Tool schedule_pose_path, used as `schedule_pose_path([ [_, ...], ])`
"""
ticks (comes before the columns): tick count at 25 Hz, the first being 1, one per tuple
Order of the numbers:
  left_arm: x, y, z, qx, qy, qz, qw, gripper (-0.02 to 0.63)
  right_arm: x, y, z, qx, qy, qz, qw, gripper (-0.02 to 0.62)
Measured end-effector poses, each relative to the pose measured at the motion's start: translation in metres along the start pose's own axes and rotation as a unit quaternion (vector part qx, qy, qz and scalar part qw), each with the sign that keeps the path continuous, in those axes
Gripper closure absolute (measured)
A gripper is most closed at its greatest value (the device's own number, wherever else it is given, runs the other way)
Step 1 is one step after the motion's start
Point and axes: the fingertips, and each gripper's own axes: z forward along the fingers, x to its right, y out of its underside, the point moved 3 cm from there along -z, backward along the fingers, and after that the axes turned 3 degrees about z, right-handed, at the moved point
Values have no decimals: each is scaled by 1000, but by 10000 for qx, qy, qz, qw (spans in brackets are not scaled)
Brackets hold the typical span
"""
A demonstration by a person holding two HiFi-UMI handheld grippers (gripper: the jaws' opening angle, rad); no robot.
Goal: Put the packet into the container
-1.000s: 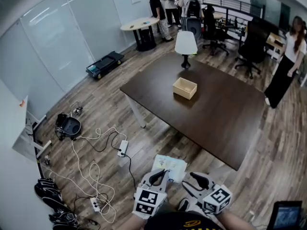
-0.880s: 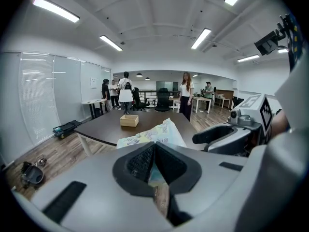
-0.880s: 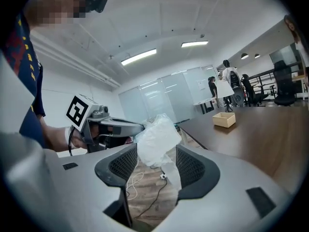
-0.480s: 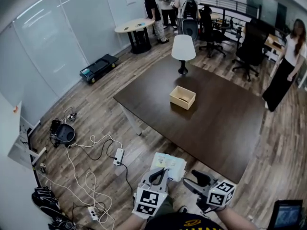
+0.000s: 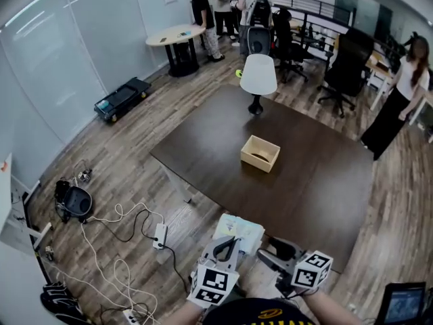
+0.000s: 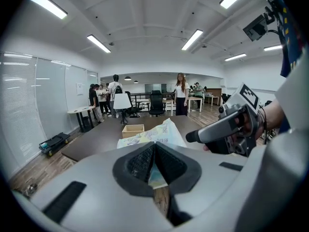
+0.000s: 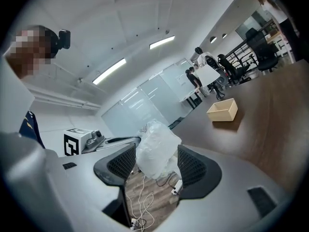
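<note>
Your left claw (image 5: 227, 245) was pressed together on the near edge of the packet (image 5: 241, 229), its two pads meeting with the thin plastic pinched between them. The packet stuck out beyond the pads toward the far side, crinkled and pale with some print on it.

Your right claw (image 5: 264, 252) sat just to the right of the left one, its jaws spread wide. In the right gripper view the loose end of the packet showed in the gap between them, with space on both sides, so neither pad pressed on it. The left claw alone held the packet.

The packet hung in the air at the near edge of the dark worktop (image 5: 318, 181), well apart from the box (image 5: 260, 153). That box, open-topped and light wood in colour, stood alone around the middle of the worktop. Further on, at the far edge, stood a white lamp (image 5: 258, 75).

On the wooden floor to the near left, white cables (image 5: 122, 222) lay in loops beside a power strip (image 5: 160, 235). At the far left a group of people stood by a round table (image 5: 175, 35). Another person (image 5: 396, 97) stood at the far right, near some black office chairs (image 5: 345, 70).
</note>
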Motion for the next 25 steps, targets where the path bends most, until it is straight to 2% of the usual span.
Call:
schedule_pose_path([
  [6, -52, 4, 19, 19, 230, -35, 9997, 604, 14, -29, 36, 172, 296, -91, 9994, 334],
  [10, -69, 3, 32, 12, 333, -101, 9994, 604, 20, -40, 50, 92, 405, -225, 9989, 334],
  [16, -85, -3, 58, -106, 427, -157, 9989, 604, 33, -53, 78, -77, 322, -438, 9985, 334],
  [25, -111, -23, 108, -245, 213, -142, 9994, 604, 72, -86, 109, -205, 48, -489, 9986, 334],
])
